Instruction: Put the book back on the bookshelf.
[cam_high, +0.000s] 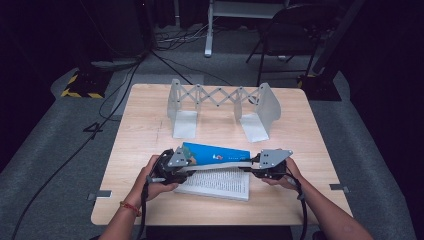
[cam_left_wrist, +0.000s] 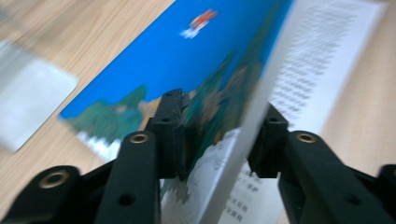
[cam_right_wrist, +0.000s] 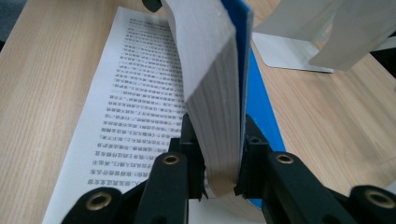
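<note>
Nearest the lens, two forearms rising from the bottom of the high view, each hand around a black two-jaw gripper. Left gripper set at the left end of an open paperback book with a bright blue illustrated cover; seen in its own view with jaws on either side of the raised cover-and-pages half, the inner pad against the blue cover, the outer one just touching the page side (blurred, so firm pressing or loose contact cannot be told). Right gripper at the book's right end, clamped tight on the thick block of pages together with the blue cover. Book lying on the near middle of the pale wooden table, lower half flat with printed text page facing up, upper half lifted. Beyond, well apart, a grey metal expandable bookend rack standing upright.
</note>
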